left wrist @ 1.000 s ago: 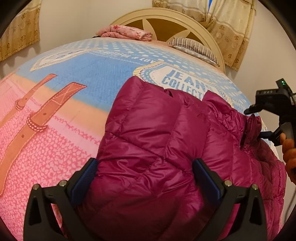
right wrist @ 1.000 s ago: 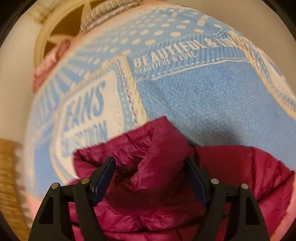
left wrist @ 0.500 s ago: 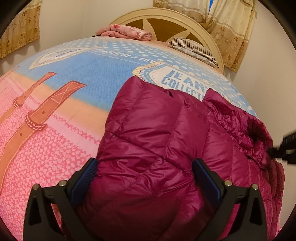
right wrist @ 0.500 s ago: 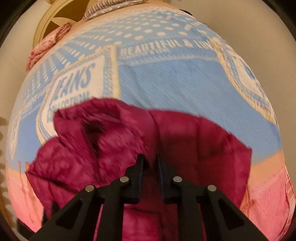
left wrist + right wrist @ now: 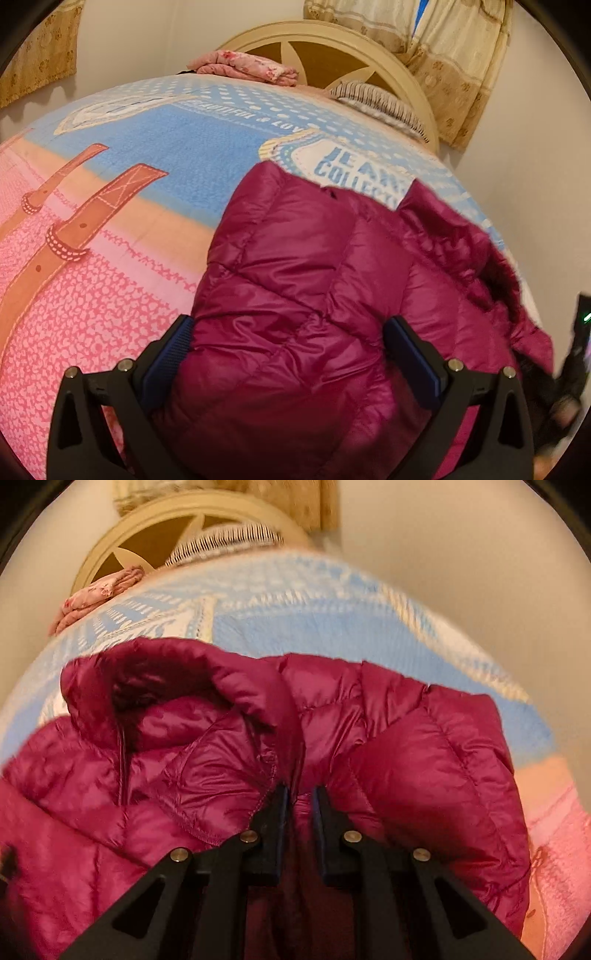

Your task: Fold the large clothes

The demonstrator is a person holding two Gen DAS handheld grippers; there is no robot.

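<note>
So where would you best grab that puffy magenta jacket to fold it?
By a thin stitched edge, probably, not the puffy middle. The right gripper is pinched on the front hem of the jacket, coming from above; the left gripper straddles a thick quilted bulge.

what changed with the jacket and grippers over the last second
The right gripper closed its fingers on a fold of the magenta puffer jacket near the collar and carried it across the bed. The left gripper stayed wide, straddling the jacket; the blanket is unchanged.

The right gripper (image 5: 300, 794) now has its jaws nearly closed, pinching a fold of the magenta puffer jacket (image 5: 424, 760) they earlier straddled wide apart.
</note>
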